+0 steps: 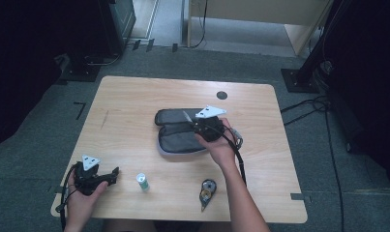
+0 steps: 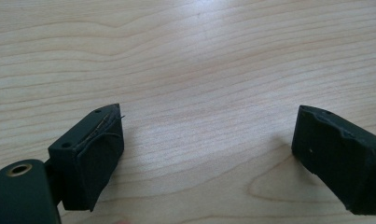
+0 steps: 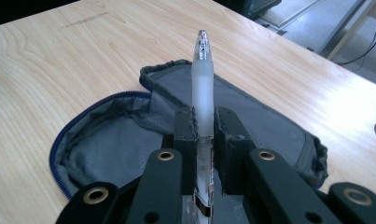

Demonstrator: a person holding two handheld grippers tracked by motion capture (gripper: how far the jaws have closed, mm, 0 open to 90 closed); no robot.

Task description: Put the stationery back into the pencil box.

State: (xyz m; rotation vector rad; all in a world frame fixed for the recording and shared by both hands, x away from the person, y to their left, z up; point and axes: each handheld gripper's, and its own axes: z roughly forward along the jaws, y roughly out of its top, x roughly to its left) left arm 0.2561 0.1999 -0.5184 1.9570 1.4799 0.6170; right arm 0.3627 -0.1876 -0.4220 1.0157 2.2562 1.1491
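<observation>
A: Right gripper?
B: Jaws nearly closed, clamped on a pen, frosted barrel sticking out past the pads. It's over the open grey pencil case, mid-worktop, a bit toward the far edge.

A: Case state?
B: Unzipped, both halves spread flat, grey lining up, blue zip edge.

A: Left gripper?
B: Near left corner of the worktop, jaws wide apart, nothing between them, just bare wood in its own view.

A: Other stuff?
B: Small white tube with green cap by the near edge, just right of the left gripper. Correction tape dispenser near edge too, beside the right forearm. Dark round disc by the far edge.
</observation>
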